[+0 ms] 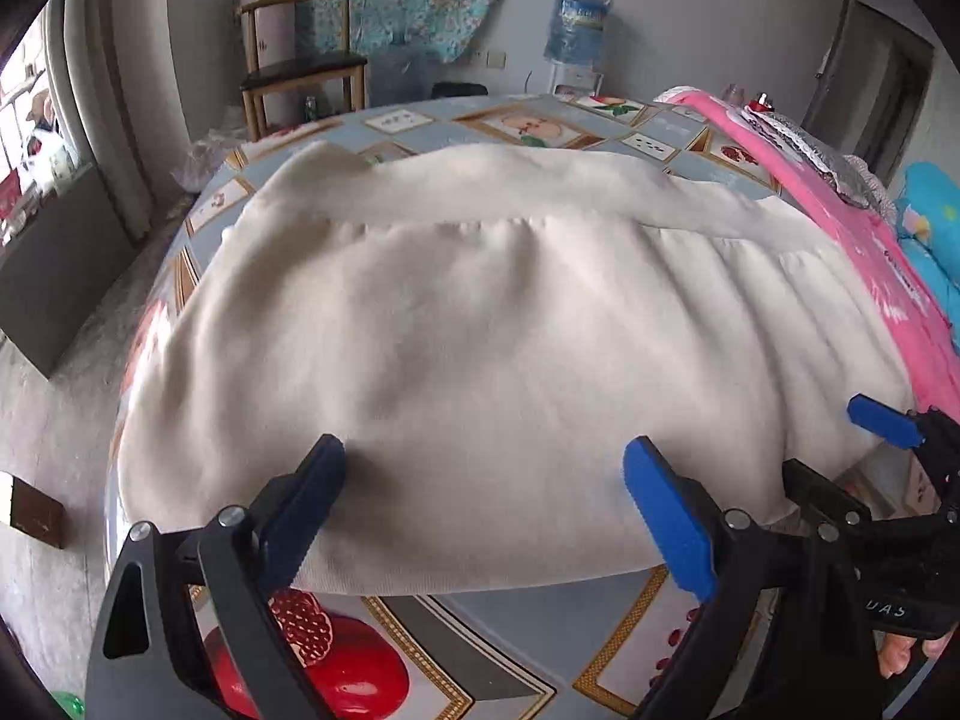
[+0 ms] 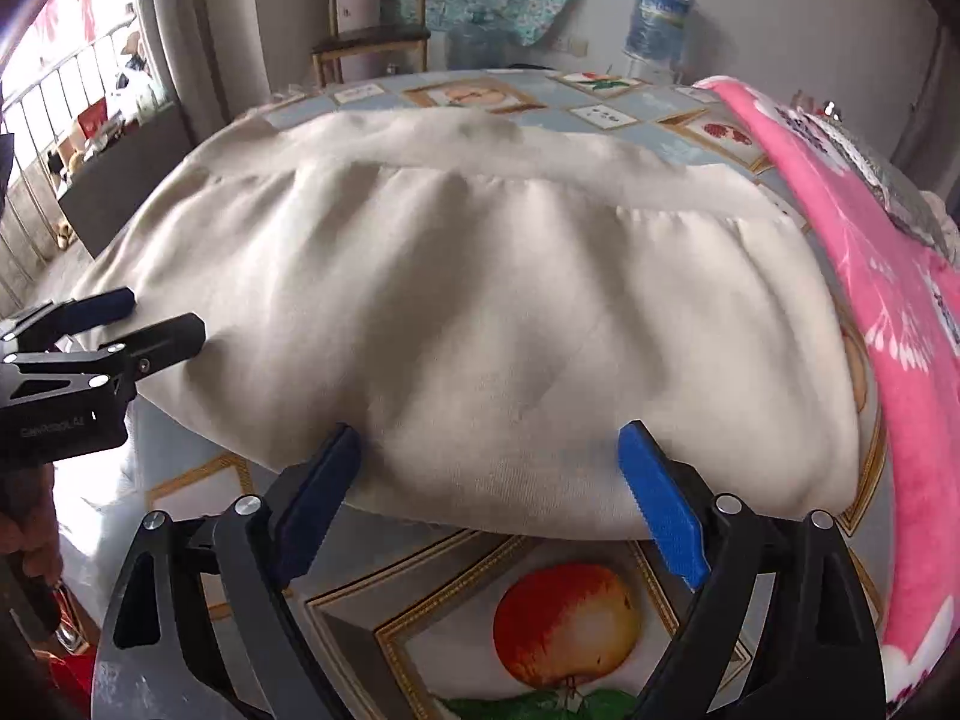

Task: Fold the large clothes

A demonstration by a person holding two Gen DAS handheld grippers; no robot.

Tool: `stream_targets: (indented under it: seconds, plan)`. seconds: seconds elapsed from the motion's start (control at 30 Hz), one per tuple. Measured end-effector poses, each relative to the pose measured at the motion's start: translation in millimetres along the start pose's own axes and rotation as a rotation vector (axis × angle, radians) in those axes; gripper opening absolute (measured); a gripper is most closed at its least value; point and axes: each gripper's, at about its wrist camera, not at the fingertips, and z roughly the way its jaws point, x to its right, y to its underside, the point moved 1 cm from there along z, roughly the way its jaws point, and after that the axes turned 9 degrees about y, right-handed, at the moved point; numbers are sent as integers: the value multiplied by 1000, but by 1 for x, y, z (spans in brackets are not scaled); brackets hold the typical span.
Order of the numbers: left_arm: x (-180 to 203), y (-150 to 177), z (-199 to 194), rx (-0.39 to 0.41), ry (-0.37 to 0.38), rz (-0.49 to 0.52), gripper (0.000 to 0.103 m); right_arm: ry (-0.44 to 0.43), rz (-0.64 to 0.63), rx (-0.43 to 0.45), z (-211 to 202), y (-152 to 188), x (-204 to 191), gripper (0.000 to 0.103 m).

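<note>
A: Status on the cream garment [image 1: 480, 312]?

B: Lying spread on the tabletop [image 1: 516, 618], folded over once. A gathered seam runs across it toward the far side, and a flatter band of the same cloth lies beyond the seam. The near edge is a soft rounded fold, sitting just back from the tabletop's near rim.

A: Left gripper [image 1: 486, 510]?

B: Jaws spread wide, nothing pinched. Both blue pads sit at the garment's near edge; the tips overlap the cloth in the left wrist view. I can't tell whether they touch it.

A: Right gripper [image 2: 489, 498]?

B: Same. Jaws spread, nothing between the pads, tips at the near fold further along. Below it the cloth print shows a round orange-red fruit [image 2: 567, 624] in a gold frame.

A: Do they see each other?

B: Yes. The right wrist view has the left gripper at its left edge, pads apart over the garment's left end. The left wrist view has the right gripper at its right edge, with 1 blue pad [image 1: 885, 420] over the garment's right end.

A: Anything else on the tabletop?

B: A pink blanket [image 2: 888, 324] along the right side, beside the garment's right end. The tabletop covering is a fruit-picture print; a red pomegranate [image 1: 306, 654] shows under the left gripper.

A: Background?

B: A wooden chair [image 1: 300, 60] and a water jug [image 1: 579, 24] by the far wall.
</note>
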Motion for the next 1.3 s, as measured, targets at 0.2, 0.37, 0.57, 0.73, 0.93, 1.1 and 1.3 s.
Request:
stream_targets:
  seconds: [0.2, 0.37, 0.57, 0.73, 0.93, 1.1, 1.3]
  plan:
    - [10, 7, -45, 73, -24, 56, 92, -58, 80, 50, -51, 16, 26, 94]
    - [18, 23, -93, 139, -17, 68, 96, -60, 171, 77, -88, 36, 44, 96]
    - [27, 38, -144, 217, 59, 32, 98, -6, 225, 115, -123, 48, 55, 96]
    - [30, 40, -168, 265, 40, 2, 98, 24, 225, 159, -144, 54, 55, 96]
    - [41, 38, -178, 290, 37, -1, 98, 25, 233, 167, -147, 54, 56, 96]
    - [51, 38, -174, 290, 2, 20, 98, 31, 234, 169, -147, 53, 56, 96]
    - [60, 40, -159, 222, -119, 72, 98, 38, 216, 162, -145, 50, 54, 96]
